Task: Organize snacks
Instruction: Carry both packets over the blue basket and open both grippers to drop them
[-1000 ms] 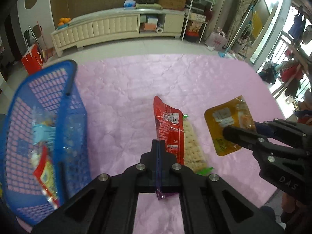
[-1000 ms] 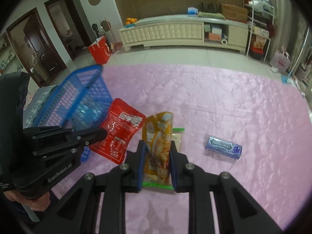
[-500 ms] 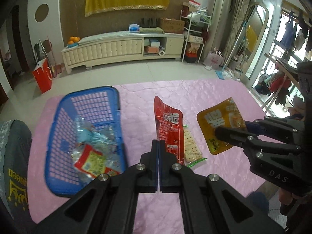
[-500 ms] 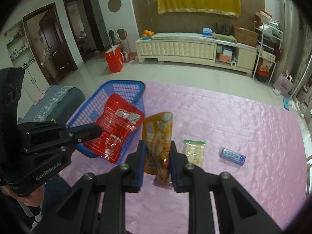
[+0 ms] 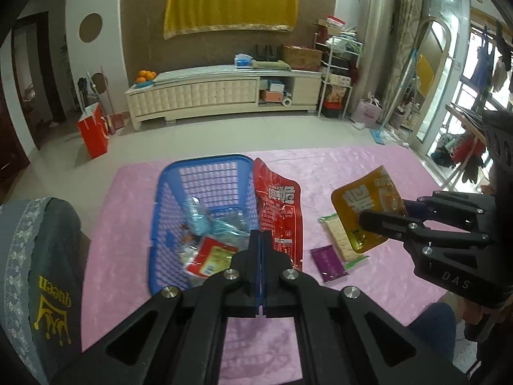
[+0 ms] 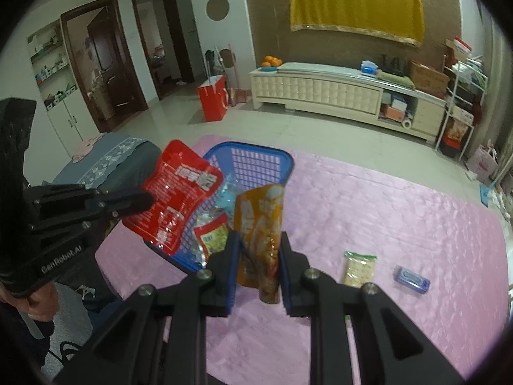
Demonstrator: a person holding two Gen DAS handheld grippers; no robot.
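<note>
Two glossy flat pouches (image 5: 278, 211) (image 6: 259, 234), clamped aloft.

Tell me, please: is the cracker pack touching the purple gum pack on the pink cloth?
Apart. In the right wrist view, bare pink cloth shows plainly between the cracker pack and the purple gum pack.

Brown wall (image 5: 144, 16) w/ yellow cloth (image 5: 229, 1) hung across. Long cream cabinet (image 5: 221, 94) below, oranges (image 5: 146, 75) on left end. Pale tile floor (image 5: 224, 134). Red bag (image 5: 93, 134) nr cabinet. Dark doorways (image 6: 102, 61) left; daylight thru windows (image 5: 481, 73) right.
</note>
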